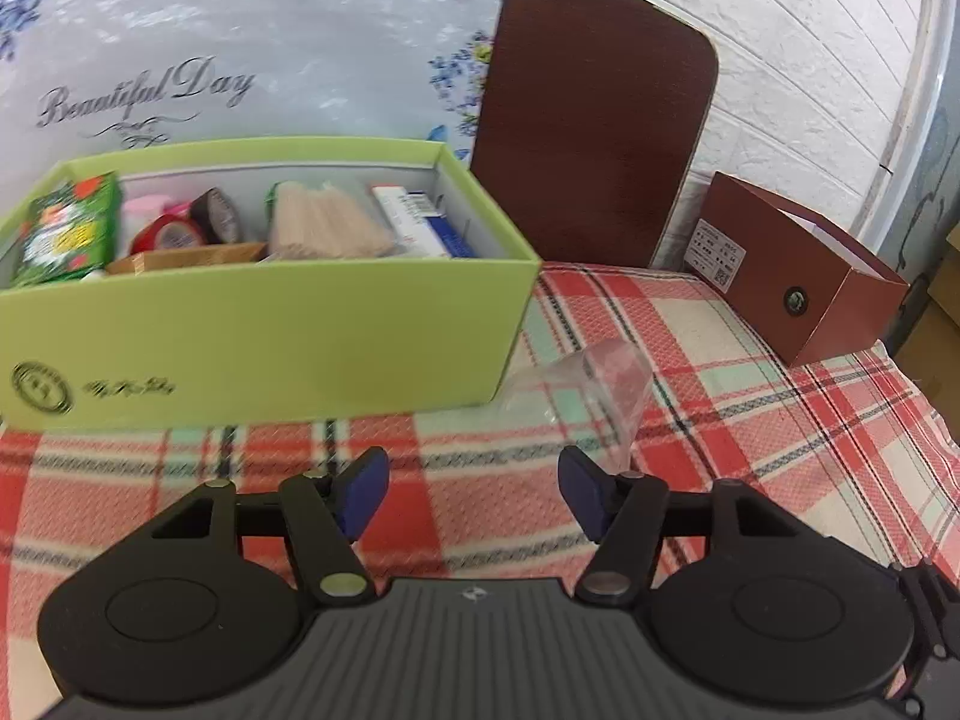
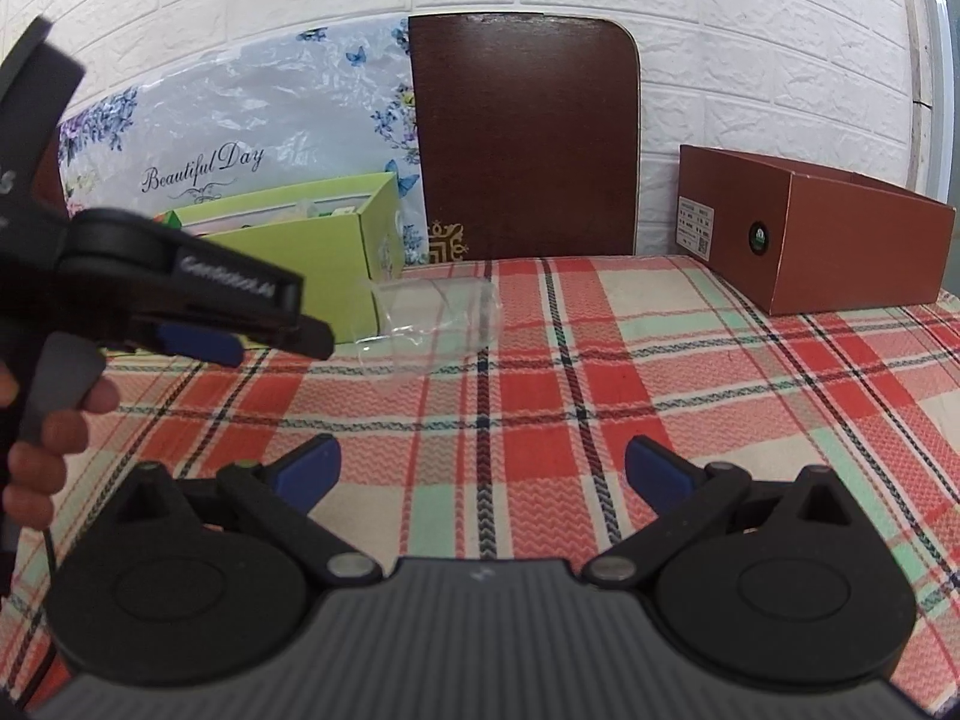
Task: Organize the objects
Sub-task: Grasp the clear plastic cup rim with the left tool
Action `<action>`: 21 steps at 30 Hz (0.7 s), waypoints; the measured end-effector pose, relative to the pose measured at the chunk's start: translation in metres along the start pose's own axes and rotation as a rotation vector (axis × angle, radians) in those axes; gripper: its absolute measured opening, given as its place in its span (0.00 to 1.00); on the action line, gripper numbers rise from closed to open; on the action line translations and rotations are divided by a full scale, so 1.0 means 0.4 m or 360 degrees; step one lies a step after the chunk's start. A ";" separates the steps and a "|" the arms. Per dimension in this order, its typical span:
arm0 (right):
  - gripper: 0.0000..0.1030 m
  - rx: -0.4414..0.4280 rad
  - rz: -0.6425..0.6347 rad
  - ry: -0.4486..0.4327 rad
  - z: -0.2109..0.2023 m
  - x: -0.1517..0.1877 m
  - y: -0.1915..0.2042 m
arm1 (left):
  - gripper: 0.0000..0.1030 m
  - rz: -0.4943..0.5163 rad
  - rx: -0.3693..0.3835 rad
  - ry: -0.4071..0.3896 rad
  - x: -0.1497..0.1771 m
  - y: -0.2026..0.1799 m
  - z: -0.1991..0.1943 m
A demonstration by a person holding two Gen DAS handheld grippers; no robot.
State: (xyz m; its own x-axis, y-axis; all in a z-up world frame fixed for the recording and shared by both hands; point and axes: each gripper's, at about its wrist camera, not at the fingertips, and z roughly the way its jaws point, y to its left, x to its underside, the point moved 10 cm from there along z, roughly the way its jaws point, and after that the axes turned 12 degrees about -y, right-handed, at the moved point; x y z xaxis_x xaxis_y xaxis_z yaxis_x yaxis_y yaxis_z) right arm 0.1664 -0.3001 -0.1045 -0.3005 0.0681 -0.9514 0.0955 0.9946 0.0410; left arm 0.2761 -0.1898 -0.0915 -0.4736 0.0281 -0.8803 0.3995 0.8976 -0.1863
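A light green open box (image 1: 258,336) stands on the plaid tablecloth and holds a green packet (image 1: 66,228), tape rolls (image 1: 174,234), a wooden bundle (image 1: 327,228) and a white-and-blue box (image 1: 420,222). A clear plastic bag (image 1: 591,378) lies beside its right wall. My left gripper (image 1: 474,492) is open and empty, just short of the box and the bag. In the right wrist view the green box (image 2: 336,240) and the bag (image 2: 438,318) lie at mid-left. My right gripper (image 2: 483,474) is open and empty over bare cloth. The left gripper (image 2: 198,342) shows there at far left.
A brown open cardboard box (image 1: 798,288) (image 2: 828,240) stands at the table's back right. A dark brown board (image 1: 594,126) (image 2: 528,138) and a floral "Beautiful Day" panel (image 1: 240,42) lean on the white brick wall behind. The table's right edge drops off near the brown box.
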 end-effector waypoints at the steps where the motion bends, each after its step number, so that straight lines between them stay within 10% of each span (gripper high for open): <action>1: 1.00 0.0002 -0.0006 -0.0001 0.003 -0.002 -0.001 | 0.63 0.0019 0.0006 -0.0002 -0.004 -0.008 0.011; 8: 1.00 0.0033 0.0026 0.0021 0.022 0.003 -0.029 | 0.48 0.0037 0.0107 0.0034 -0.002 -0.054 0.082; 12: 1.00 0.0049 0.0035 0.0035 0.036 0.002 -0.044 | 0.12 -0.0008 0.0170 0.0064 0.010 -0.064 0.099; 21: 0.93 0.0053 -0.0008 0.0042 0.091 -0.010 -0.040 | 0.04 -0.0088 0.0185 0.0019 0.012 -0.046 0.042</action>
State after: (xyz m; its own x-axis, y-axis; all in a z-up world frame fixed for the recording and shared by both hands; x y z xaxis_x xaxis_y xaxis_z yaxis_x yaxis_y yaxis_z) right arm 0.2004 -0.3191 -0.1125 -0.3258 0.0655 -0.9432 0.1254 0.9918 0.0255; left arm 0.2797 -0.2137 -0.0997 -0.5065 -0.0145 -0.8621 0.4604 0.8408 -0.2846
